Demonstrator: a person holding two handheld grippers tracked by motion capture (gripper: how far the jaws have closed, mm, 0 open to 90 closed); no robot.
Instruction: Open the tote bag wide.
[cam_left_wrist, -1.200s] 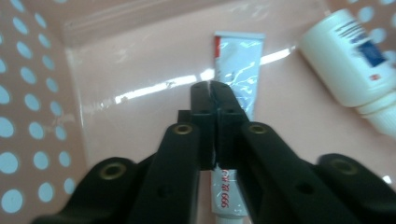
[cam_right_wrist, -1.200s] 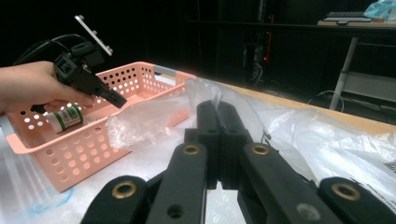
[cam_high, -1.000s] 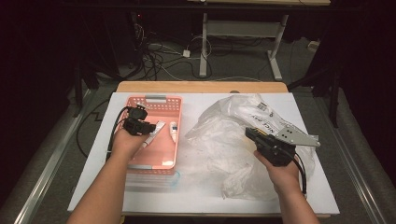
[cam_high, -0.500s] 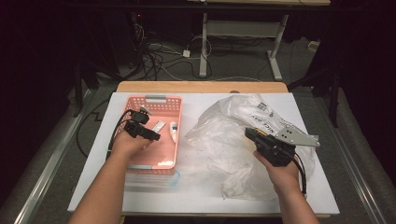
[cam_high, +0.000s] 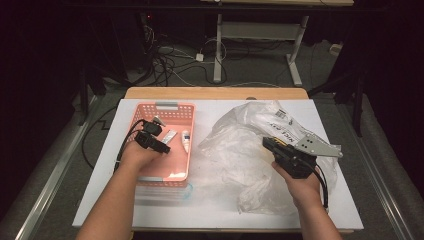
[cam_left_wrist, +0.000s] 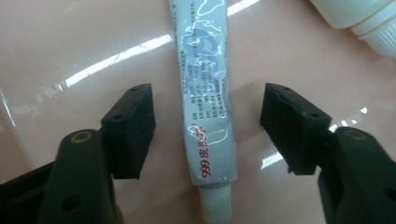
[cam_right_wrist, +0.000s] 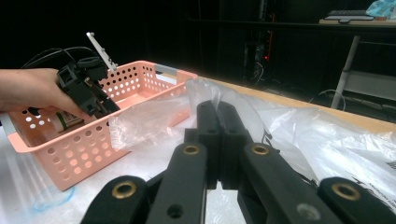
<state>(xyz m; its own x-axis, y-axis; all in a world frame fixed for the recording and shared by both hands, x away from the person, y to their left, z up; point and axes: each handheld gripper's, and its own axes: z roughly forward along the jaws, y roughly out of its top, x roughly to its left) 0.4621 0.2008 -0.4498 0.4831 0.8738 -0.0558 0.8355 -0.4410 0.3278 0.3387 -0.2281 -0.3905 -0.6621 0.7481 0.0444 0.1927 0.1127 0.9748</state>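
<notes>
The left gripper (cam_left_wrist: 205, 133) has its jaws apart, just closing in around the tube (cam_left_wrist: 205, 107) on the basket (cam_high: 172, 112) floor, not yet touching: a pickup is starting. The right gripper (cam_right_wrist: 219, 109) holds the bag (cam_high: 240, 150), jaws closed.

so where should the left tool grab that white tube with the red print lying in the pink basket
Grip the small white ointment tube with red print across its flat middle body, coming straight down from above. It lies flat on the floor of the pink perforated plastic basket, lengthwise between the open jaws of the left tool, so closing squeezes its narrow sides. Avoid the ribbed cap end, which is round and could slip.
</notes>
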